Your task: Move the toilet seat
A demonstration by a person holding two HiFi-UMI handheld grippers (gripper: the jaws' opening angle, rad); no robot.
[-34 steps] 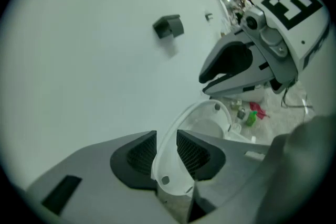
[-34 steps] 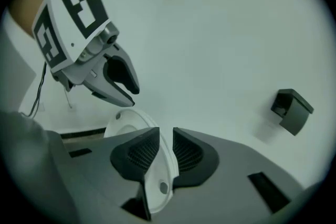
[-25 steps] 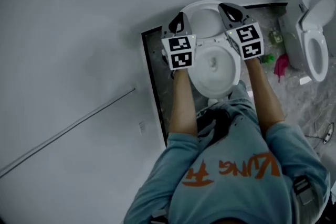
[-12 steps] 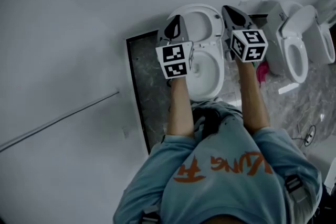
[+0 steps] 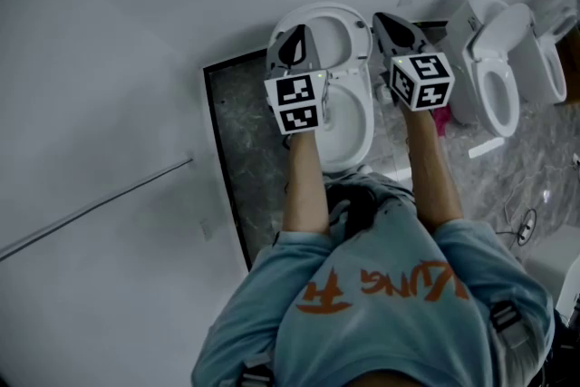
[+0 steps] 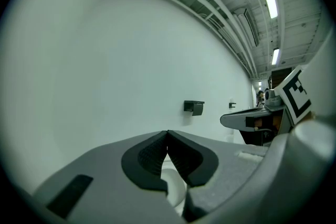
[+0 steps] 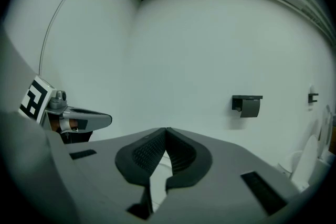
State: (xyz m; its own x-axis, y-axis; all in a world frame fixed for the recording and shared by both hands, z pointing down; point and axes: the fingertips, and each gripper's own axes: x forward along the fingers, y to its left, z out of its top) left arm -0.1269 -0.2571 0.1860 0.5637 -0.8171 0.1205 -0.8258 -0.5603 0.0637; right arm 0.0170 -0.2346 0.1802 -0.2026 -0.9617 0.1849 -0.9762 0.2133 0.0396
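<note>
White toilet seat [image 5: 332, 33] stands raised against the wall [image 5: 136, 32]; we hold our left gripper [image 5: 296, 36] and right gripper [image 5: 385, 21] either side of it, each with jaws pressed together, pinching nothing.

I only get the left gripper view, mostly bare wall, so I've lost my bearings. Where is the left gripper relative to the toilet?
Observer: In the head view the left gripper is over the left edge of the toilet, near its back.
Operator: And the other one? I see it only side-on.
Observer: In its own view the right gripper is shut, with its jaws tip to tip and nothing between them.
Operator: Anything on the floor nearby?
Observer: Yes, a second toilet stands to the right, with a pink object between the two.
</note>
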